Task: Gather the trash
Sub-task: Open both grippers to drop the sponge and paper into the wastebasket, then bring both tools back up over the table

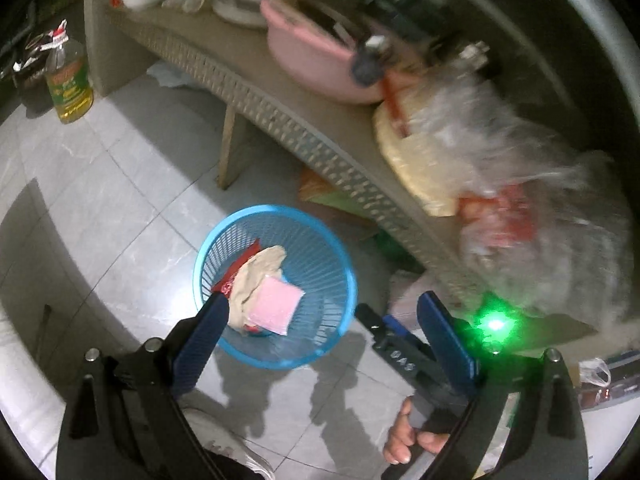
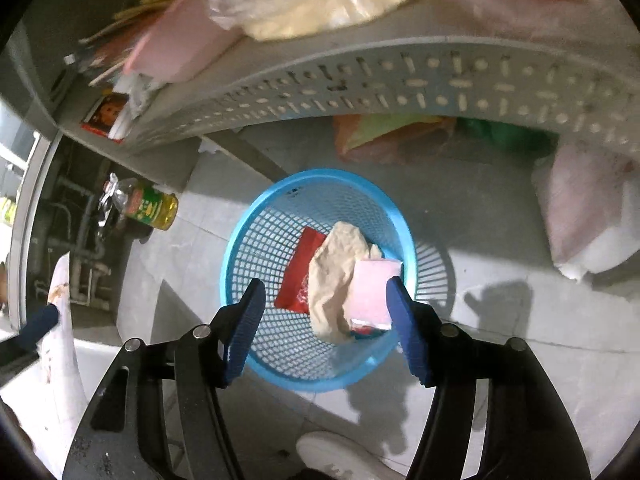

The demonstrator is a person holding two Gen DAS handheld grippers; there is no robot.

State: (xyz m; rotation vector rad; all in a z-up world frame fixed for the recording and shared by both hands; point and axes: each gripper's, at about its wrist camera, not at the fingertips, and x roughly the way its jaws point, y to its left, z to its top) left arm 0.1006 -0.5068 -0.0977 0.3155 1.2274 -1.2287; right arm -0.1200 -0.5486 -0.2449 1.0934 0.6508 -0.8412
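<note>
The round blue plastic mesh basket on the pale tiled floor already holds 3 pieces of trash: a flat red foil wrapper, a crumpled beige rag or paper and a pink square packet lying on top at the right. That part of the collecting looks done. What remains is hard to judge (the grey perforated plastic shelf beyond the basket is crowded with clear bags and a pink tub, and none of it is plainly trash), though bags on the floor under the shelf may still need gathering.

The right gripper hangs above the basket with its jaws apart and nothing between them; the trash lies lower down inside the basket, seen through the gap, the pink packet close to the right jaw. The left gripper is spread wide and empty too, the basket just beyond its left jaw.
</note>
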